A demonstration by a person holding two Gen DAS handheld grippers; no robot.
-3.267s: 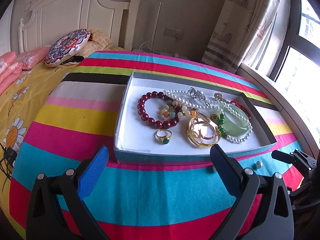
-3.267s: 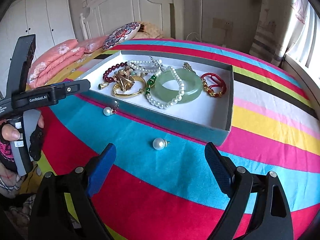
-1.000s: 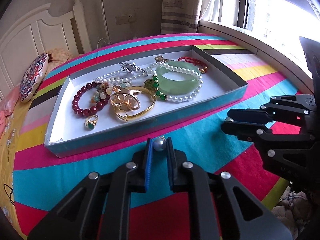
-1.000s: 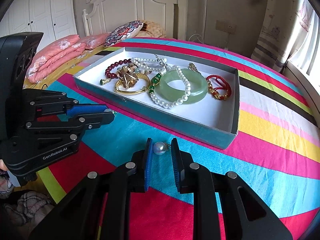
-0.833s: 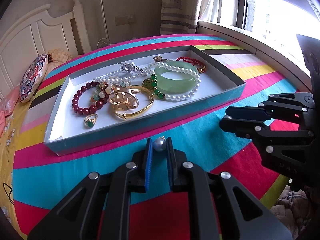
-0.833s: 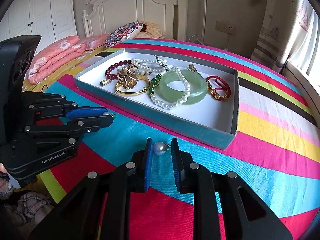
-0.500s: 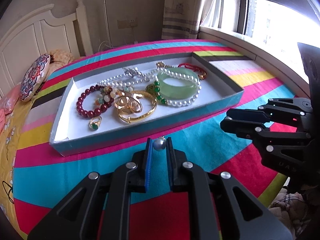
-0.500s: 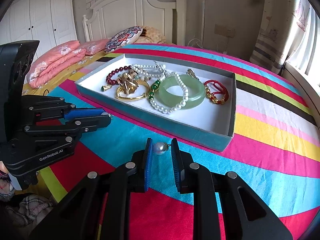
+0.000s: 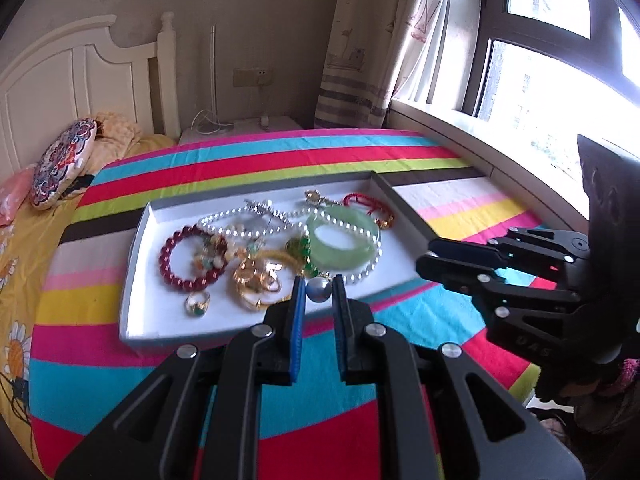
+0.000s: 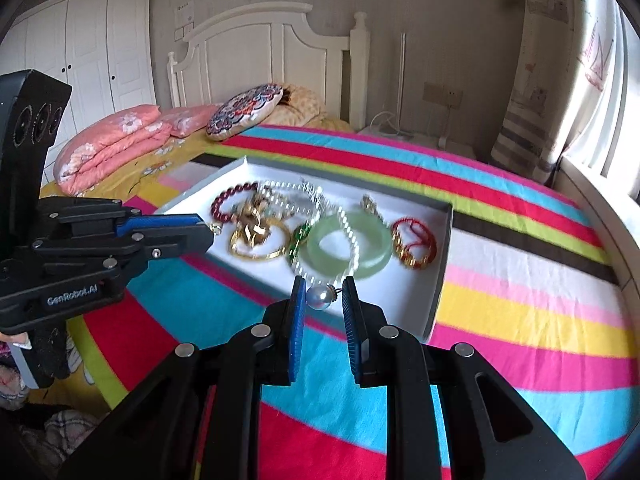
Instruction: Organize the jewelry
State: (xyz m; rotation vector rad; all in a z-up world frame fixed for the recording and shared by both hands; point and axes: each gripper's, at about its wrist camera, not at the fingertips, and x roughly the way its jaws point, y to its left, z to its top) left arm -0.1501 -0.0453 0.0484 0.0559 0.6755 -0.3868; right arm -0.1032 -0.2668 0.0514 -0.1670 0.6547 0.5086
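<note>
My left gripper (image 9: 318, 294) is shut on a pearl earring (image 9: 319, 290), lifted above the striped cloth at the near edge of the jewelry box (image 9: 136, 264). My right gripper (image 10: 323, 298) is shut on a second pearl earring (image 10: 320, 297), raised in front of the box (image 10: 438, 280). Inside the box lie a green jade bangle (image 9: 344, 240), a dark red bead bracelet (image 9: 188, 258), pearl strands (image 9: 240, 224), gold bangles (image 9: 258, 284), a green-stone ring (image 9: 198, 304) and a red cord bracelet (image 9: 370, 210). Each gripper shows in the other's view: the right one (image 9: 424, 260), the left one (image 10: 208, 232).
The box sits on a round table with a bright striped cloth (image 9: 280, 152). A bed with a yellow sheet, pink quilts (image 10: 112, 140) and a round patterned cushion (image 10: 244, 114) lies behind. A window sill (image 9: 480, 136) and curtain (image 9: 372, 40) border the right side.
Both grippers have risen with their pearl earrings, which now hang over the box's near edge instead of the cloth. The box looks farther below in both views.
</note>
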